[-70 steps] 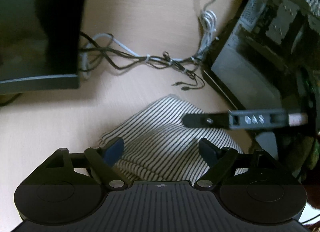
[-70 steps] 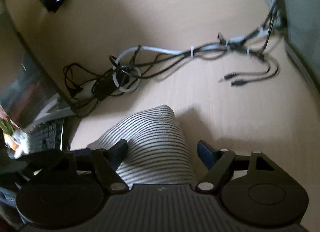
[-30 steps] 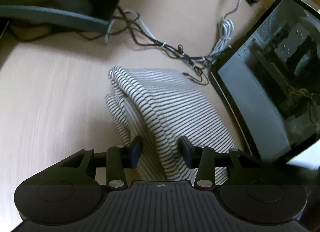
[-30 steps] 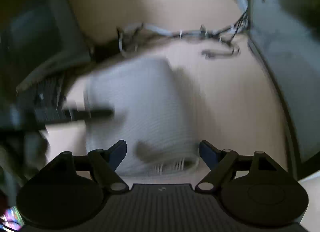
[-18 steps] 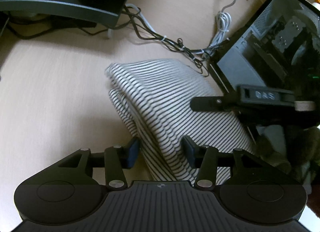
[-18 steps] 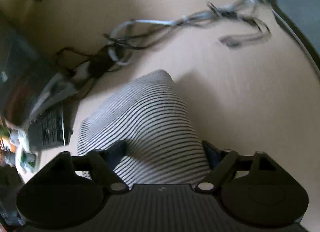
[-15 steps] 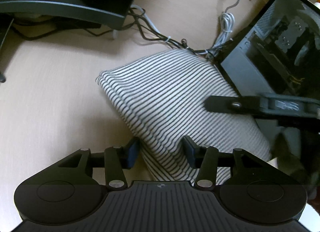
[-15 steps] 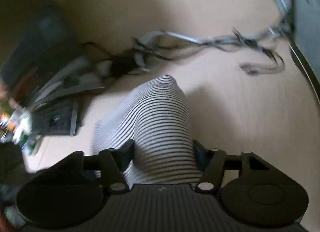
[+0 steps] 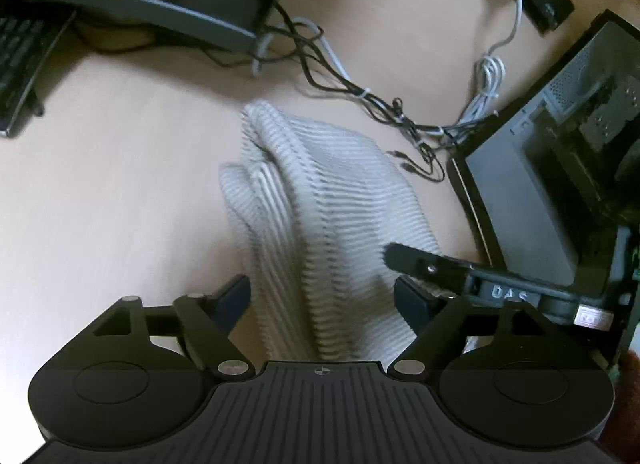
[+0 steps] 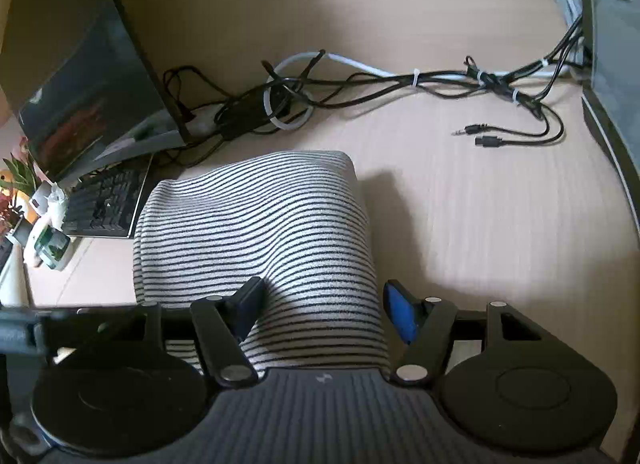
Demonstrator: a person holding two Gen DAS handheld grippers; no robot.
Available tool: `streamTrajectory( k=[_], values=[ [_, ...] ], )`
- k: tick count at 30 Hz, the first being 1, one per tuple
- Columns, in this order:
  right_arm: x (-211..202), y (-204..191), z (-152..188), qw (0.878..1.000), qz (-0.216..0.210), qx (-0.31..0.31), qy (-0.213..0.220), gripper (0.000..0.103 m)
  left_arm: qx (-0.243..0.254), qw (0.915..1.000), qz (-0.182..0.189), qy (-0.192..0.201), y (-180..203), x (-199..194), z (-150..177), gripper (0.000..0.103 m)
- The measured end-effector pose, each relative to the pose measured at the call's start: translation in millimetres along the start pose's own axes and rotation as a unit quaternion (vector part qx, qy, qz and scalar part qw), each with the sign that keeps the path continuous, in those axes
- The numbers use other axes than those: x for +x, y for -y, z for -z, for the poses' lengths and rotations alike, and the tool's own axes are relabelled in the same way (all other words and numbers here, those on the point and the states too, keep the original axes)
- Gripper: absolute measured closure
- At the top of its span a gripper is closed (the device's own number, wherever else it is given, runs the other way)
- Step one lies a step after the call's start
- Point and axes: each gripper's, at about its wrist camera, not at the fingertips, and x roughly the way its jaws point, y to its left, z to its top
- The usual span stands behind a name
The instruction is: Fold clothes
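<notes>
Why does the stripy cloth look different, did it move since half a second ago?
Yes. The stripy cloth pulled away from the cable bundle, toward the camera, and bunched narrower.

Both wrist views look down, close, sharing the striped garment (image 9: 340,199).

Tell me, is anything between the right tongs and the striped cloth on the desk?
Nothing visible. The folded white, black-striped cloth already lies between the open right tongs on the pale wooden desk; the black cables lie beyond it.
</notes>
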Motion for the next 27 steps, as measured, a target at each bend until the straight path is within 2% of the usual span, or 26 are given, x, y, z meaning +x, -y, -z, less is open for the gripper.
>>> streamTrajectory(
  k=[2,5,6,8,10,11,12,13,15,18,19,22,27],
  values=[
    [-2.3,-2.5,-11.9,1.0,-0.009,0.001,0.004,0.033,0.027,0.9993,-0.024,-0.011,7.7,10.3,2.6,0.024],
    [0.2,-0.1,-34.9,0.999,-0.017,0.018,0.03,0.013,0.022,0.9995,-0.02,-0.014,5.9,14.6,4.3,0.027],
    [7.6,4.0,-43.0,0.999,-0.017,0.035,0.027,0.011,0.015,0.9996,-0.017,-0.016,4.9,14.4,4.5,0.029],
    [27.3,14.4,-56.8,0.997,-0.023,0.076,0.01,0.011,0.014,0.9996,-0.013,-0.02,4.0,14.6,5.8,0.029],
    [53.9,28.8,-63.3,0.99,-0.042,0.127,-0.032,0.011,0.008,0.9996,-0.01,-0.024,1.0,15.1,5.5,0.028],
    [62.0,33.2,-62.9,0.985,-0.058,0.152,-0.047,0.019,0.009,0.9996,-0.011,-0.025,0.7,14.7,5.5,0.028],
    [61.5,32.7,-62.1,0.983,-0.073,0.163,-0.044,0.026,0.012,0.9995,-0.013,-0.026,0.8,14.1,5.5,0.028],
    [54.1,26.8,-61.4,0.985,-0.081,0.149,-0.028,0.026,0.014,0.9994,-0.015,-0.027,0.8,13.5,5.6,0.027],
    [32.0,6.3,-55.7,0.993,-0.088,0.078,0.017,0.034,0.026,0.9991,-0.019,-0.028,2.1,11.7,6.2,0.025],
    [27.7,2.4,-43.8,0.999,-0.034,0.031,0.016,0.034,0.027,0.999,-0.016,-0.03,0.9,11.1,5.7,0.025],
    [29.5,6.6,-41.0,0.999,-0.023,0.032,0.01,0.034,0.03,0.9989,-0.017,-0.032,1.8,11.7,5.6,0.024],
    [18.1,18.5,-35.4,0.997,-0.032,0.074,0.016,0.034,0.05,0.9979,-0.024,-0.032,6.3,11.2,6.1,0.023],
    [-16.0,20.4,-20.6,0.998,-0.013,0.047,0.029,0.014,0.064,0.9971,-0.032,-0.027,10.7,9.7,0.2,0.019]
  ],
)
